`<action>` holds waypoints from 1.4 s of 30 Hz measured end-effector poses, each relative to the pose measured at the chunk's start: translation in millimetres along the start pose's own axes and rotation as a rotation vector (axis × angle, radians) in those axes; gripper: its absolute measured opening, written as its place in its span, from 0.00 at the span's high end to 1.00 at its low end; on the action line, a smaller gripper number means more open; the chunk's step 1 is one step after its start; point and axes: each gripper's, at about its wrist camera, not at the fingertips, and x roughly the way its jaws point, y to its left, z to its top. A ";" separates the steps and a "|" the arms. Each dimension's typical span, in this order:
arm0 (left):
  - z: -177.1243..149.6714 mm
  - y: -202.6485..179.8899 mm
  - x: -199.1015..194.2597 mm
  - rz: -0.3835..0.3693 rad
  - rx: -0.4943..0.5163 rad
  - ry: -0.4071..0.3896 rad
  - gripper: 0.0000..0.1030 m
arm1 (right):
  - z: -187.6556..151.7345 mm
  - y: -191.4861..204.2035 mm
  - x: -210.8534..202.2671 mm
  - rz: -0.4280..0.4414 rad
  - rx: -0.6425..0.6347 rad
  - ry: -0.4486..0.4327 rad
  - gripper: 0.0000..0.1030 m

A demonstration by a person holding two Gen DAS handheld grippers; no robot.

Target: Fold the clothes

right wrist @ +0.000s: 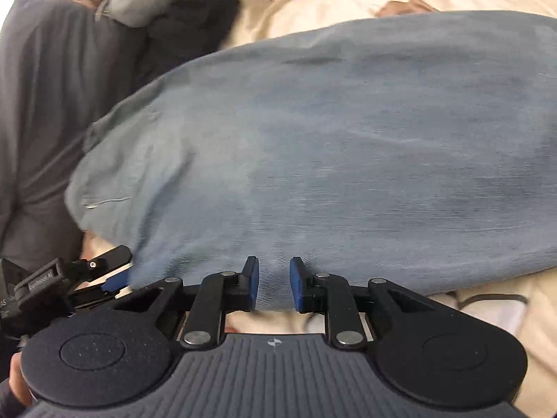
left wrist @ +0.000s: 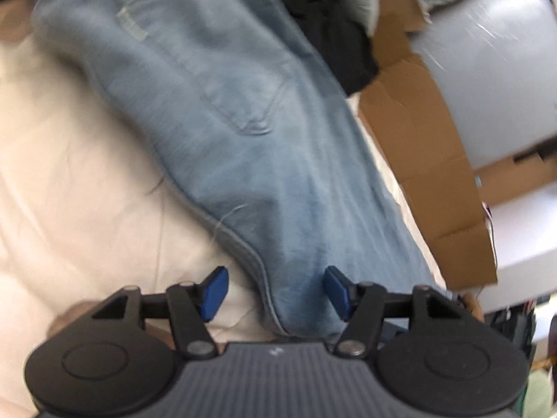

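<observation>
A pair of light blue jeans point(left wrist: 222, 111) lies folded lengthwise on a cream bedsheet point(left wrist: 69, 174), a back pocket facing up. My left gripper point(left wrist: 276, 291) is open wide, and the jeans' seamed edge runs between its blue pads without either pad touching it. In the right wrist view the jeans point(right wrist: 330, 139) fill the middle. My right gripper point(right wrist: 275, 285) has its pads drawn close on the near edge of the denim, which puckers between them. The left gripper point(right wrist: 115, 280) shows at the jeans' left corner. Both views are blurred.
Cardboard boxes point(left wrist: 428, 160) and a grey rounded object point(left wrist: 487, 80) stand to the right of the bed. Dark clothes point(left wrist: 330, 35) lie past the jeans. A dark grey garment point(right wrist: 52, 104) and a grey sleeve point(right wrist: 156, 0) lie at the left.
</observation>
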 end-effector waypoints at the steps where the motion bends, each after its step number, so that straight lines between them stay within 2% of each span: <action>1: -1.2 1.8 1.5 -0.008 -0.021 0.003 0.39 | 0.1 -1.6 0.8 -0.008 -0.002 0.001 0.80; 5: -6.8 6.3 9.6 -0.056 -0.087 0.011 0.41 | -2.3 -4.8 1.1 -0.026 -0.033 0.015 0.76; 7: -10.3 5.9 17.0 -0.070 -0.089 0.025 0.47 | -4.4 -8.2 -0.3 -0.023 -0.030 0.017 0.76; 8: -11.5 6.6 20.1 -0.079 -0.097 0.030 0.54 | -5.0 -9.9 -0.8 -0.025 -0.024 0.017 0.76; 9: -12.3 8.3 22.3 -0.084 -0.115 0.035 0.66 | -5.0 -11.2 -1.7 -0.028 -0.018 0.016 0.76; 11: -13.6 11.9 23.9 -0.083 -0.157 0.044 0.71 | -4.4 -12.6 -4.4 -0.040 -0.011 0.008 0.76; 15: -15.1 6.7 13.8 -0.083 -0.165 0.046 0.77 | -2.3 -16.3 -11.5 -0.079 0.002 -0.019 0.76; 17: -16.9 2.3 6.6 -0.089 -0.175 0.040 0.78 | -0.5 -17.0 -14.9 -0.133 -0.002 -0.037 0.76; 19: -19.5 -0.8 5.8 -0.064 -0.145 0.037 0.78 | 1.2 -16.8 -18.1 -0.167 -0.003 -0.049 0.76; 23: -23.6 0.7 15.4 0.017 -0.098 0.056 0.77 | -0.3 -18.8 -15.7 -0.180 -0.001 -0.040 0.76; 25: -21.2 -4.1 13.1 0.032 -0.084 0.063 0.70 | -0.3 -19.1 -14.6 -0.185 0.000 -0.038 0.76; 27: -17.2 -12.9 3.1 0.081 -0.043 0.056 0.61 | 0.0 -19.4 -14.0 -0.188 0.002 -0.037 0.76; 30: -6.8 -19.2 -19.9 0.143 0.001 0.016 0.58 | 1.3 -18.3 -15.3 -0.188 0.009 -0.039 0.75; 35: 25.7 -20.0 -66.5 0.253 0.068 -0.109 0.58 | 8.0 -6.5 -14.6 -0.177 -0.035 -0.046 0.74; 39: 74.0 -20.6 -95.6 0.329 0.070 -0.203 0.58 | 16.8 9.0 -11.2 -0.156 -0.097 -0.052 0.73; 42: 107.0 -24.7 -100.9 0.386 0.107 -0.257 0.59 | 23.3 20.6 -8.6 -0.140 -0.144 -0.057 0.73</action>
